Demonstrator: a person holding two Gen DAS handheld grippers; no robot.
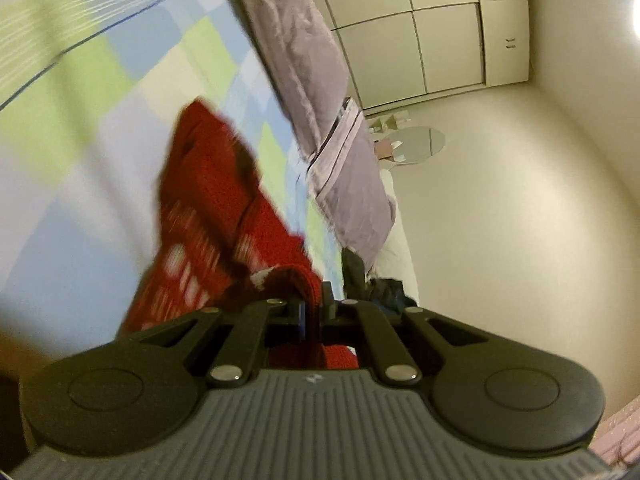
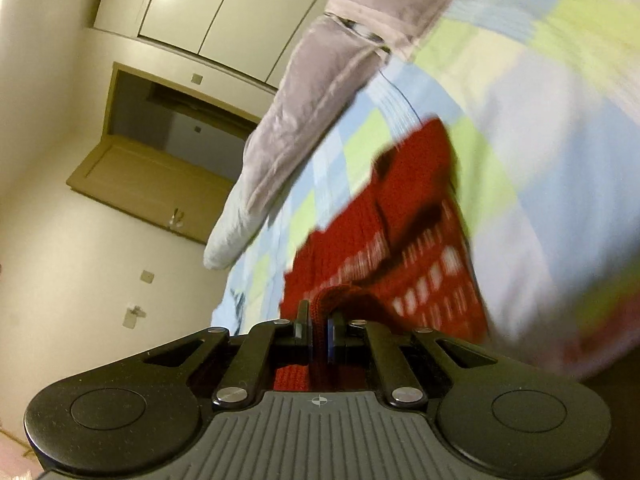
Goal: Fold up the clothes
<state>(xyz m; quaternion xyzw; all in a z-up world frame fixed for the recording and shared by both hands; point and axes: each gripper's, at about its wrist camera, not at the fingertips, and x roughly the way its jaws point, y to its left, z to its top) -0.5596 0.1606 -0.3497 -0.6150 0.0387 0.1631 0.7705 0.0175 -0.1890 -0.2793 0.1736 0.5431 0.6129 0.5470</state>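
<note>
Over the checked bed [image 1: 120,128], both grippers clamp the red sweater [image 1: 208,200] — left gripper [image 1: 314,312] pinches a ribbed edge, right gripper [image 2: 319,332] likewise, knit bunched between its pads. The sweater hangs from both grips and trails onto the sheet, blurred. A grey quilt [image 1: 320,92] lies rolled along the bed's far side, wardrobe [image 1: 420,32] behind.
</note>
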